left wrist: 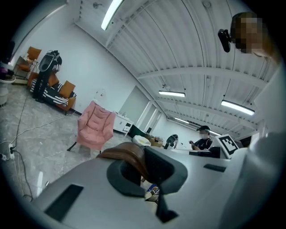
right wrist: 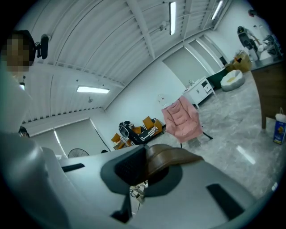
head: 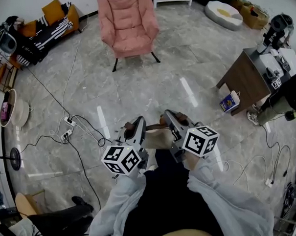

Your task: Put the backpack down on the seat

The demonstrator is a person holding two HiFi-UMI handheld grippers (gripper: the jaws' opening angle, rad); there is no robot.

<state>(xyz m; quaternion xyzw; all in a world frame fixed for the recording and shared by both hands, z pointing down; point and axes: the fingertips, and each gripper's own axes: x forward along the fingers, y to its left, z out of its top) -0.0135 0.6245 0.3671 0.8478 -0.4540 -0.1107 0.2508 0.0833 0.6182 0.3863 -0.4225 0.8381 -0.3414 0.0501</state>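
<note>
The backpack (head: 157, 138) is a cream bag hanging close in front of me, between both grippers, its lower part hidden behind them. My left gripper (head: 134, 127) is shut on a brown leather strap (left wrist: 128, 154) of it. My right gripper (head: 170, 120) is shut on the other brown strap (right wrist: 174, 156). In both gripper views the strap lies clamped between the dark pads. The seat is a pink padded armchair (head: 128, 23) standing some way ahead across the floor, also in the left gripper view as the armchair (left wrist: 95, 126) and in the right gripper view as the armchair (right wrist: 181, 120).
A wooden desk (head: 244, 79) with equipment and a seated person (head: 284, 99) stands at the right, a blue carton (head: 229, 101) beside it. Cables and a power strip (head: 67, 129) lie on the floor at the left. Orange chairs (head: 48, 24) and a white cushion (head: 223, 14) line the far side.
</note>
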